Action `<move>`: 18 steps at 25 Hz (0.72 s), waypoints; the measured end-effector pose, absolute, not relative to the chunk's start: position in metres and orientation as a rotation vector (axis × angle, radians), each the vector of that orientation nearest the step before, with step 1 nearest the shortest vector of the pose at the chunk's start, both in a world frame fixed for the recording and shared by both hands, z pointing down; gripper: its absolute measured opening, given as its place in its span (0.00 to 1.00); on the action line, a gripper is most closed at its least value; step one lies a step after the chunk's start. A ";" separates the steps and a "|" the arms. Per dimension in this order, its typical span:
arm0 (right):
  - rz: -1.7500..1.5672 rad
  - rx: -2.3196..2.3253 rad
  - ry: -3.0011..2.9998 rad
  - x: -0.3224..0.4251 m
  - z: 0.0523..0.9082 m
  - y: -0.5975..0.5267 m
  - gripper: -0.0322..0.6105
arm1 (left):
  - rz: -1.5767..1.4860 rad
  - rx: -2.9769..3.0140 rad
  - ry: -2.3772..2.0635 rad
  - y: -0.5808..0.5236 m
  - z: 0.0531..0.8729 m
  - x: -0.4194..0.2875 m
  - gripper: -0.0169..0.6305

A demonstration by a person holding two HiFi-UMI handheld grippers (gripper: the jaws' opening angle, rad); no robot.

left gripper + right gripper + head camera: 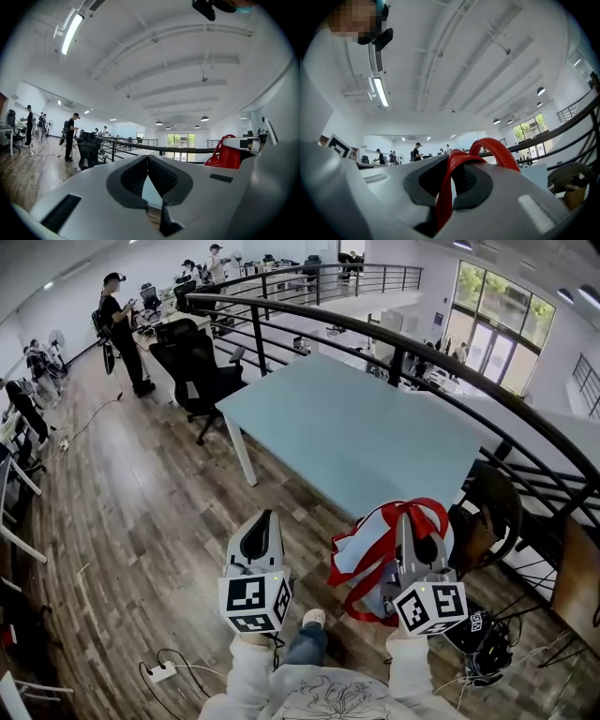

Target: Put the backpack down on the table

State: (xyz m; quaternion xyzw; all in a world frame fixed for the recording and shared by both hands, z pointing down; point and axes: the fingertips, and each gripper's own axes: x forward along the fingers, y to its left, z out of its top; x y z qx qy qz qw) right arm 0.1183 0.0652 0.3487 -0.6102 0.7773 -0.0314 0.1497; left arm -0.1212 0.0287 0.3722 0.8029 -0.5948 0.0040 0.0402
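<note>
Between the two jaws of the right claw (451,177) runs a red strap (444,201). The jaws are squeezed tight on it, and the strap loops up over the tip of the claw. In the head view the right claw (407,521) sits on top of the backpack (370,554). The backpack is white and grey with red straps, and it hangs under and around that claw. It is up in the air, above the wood floor (141,521). It is not on the table (356,427) yet. It is just by the near corner of the table, on the person's side.

The left claw (269,517) is beside the backpack, to its left, and does not touch it. In its own view the left claw (148,161) has its jaws together at the tips, with nothing between them. The red of the backpack (229,154) shows off to the right there.

The table is pale blue. A black rail (422,348) curves past its far side. A black chair (197,367) stands by its far left corner. A person (117,324) in black stands far off.
</note>
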 end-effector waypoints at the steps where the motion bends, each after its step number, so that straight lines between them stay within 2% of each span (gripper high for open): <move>1: -0.083 -1.754 2.227 0.118 0.346 0.051 0.09 | 0.010 2.468 -1.817 0.013 0.370 -0.122 0.04; 9: -0.025 -1.783 2.195 0.109 0.324 -0.054 0.09 | -0.007 2.506 -1.783 -0.100 0.358 -0.131 0.04; 18: -0.035 -1.822 2.178 0.104 0.328 -0.119 0.09 | 0.009 2.481 -1.754 -0.173 0.373 -0.145 0.04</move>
